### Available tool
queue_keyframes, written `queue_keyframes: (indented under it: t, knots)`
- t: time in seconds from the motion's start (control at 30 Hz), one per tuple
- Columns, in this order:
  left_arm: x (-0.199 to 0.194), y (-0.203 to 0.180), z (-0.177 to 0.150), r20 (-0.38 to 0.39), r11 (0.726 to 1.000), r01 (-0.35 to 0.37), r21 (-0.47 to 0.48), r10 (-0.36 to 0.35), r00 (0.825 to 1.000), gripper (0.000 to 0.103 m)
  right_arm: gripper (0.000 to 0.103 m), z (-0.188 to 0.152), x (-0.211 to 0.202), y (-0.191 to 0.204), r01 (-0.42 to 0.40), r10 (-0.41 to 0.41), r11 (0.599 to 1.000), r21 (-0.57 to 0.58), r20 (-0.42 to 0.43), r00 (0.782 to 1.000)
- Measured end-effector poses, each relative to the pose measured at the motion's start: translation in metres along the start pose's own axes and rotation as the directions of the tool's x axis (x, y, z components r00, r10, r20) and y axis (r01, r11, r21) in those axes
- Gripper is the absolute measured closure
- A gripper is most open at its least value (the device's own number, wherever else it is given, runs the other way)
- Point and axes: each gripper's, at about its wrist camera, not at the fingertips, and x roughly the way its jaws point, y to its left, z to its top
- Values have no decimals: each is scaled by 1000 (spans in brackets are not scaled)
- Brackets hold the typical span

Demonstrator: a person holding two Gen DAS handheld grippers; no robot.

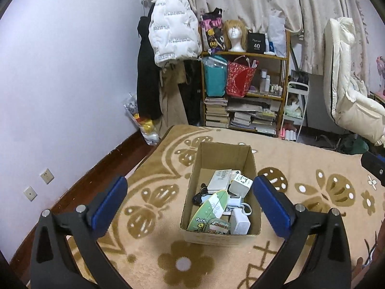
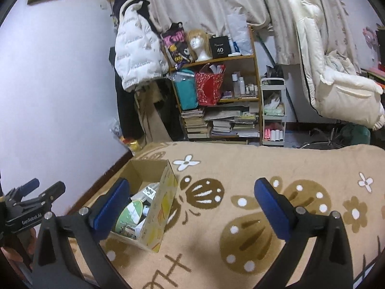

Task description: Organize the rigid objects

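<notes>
Two tongs stand apart and hold nothing. The left tongs (image 1: 190, 200) hover above the cardboard box (image 1: 223, 154), which rests on the beige patterned blanket (image 1: 300, 156). The box holds a green-white oval item (image 1: 211, 208) and white chargers (image 1: 240, 184). The right tongs (image 2: 190, 202) hover over bare blanket right of the box.

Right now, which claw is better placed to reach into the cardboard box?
Left. The left claw is open with the cardboard box centred between its fingers. In the right wrist view the box sits off behind the right claw's left finger.
</notes>
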Motion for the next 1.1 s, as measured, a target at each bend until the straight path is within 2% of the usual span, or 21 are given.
queue_keyframes:
  t: [0.2, 0.37, 0.6, 0.8, 1.1]
  knots:
    - [-24, -6, -5, 88, 999, 16, 29, -19, 996, 0, 0, -9, -10, -7, 13, -14, 1000, 14, 22, 1000]
    - [-29, -9, -6, 115, 999, 26, 44, -31, 993, 0, 0, -23, -18, -8, 45, -44, 999, -25, 36, 998]
    - [-28, -8, -10, 126, 999, 26, 26, -29, 992, 0, 0, -36, -16, -17, 37, -37, 999, -7, 16, 999]
    - [-15, -13, -11, 80, 999, 38, 39, -41, 996, 0, 0, -41, -13, -23, 43, -43, 999, -27, -5, 999]
    - [-11, -24, -18, 74, 994, 38, 102, -46, 996, 0, 0, -43, -10, -30, 52, -52, 999, -12, -17, 998]
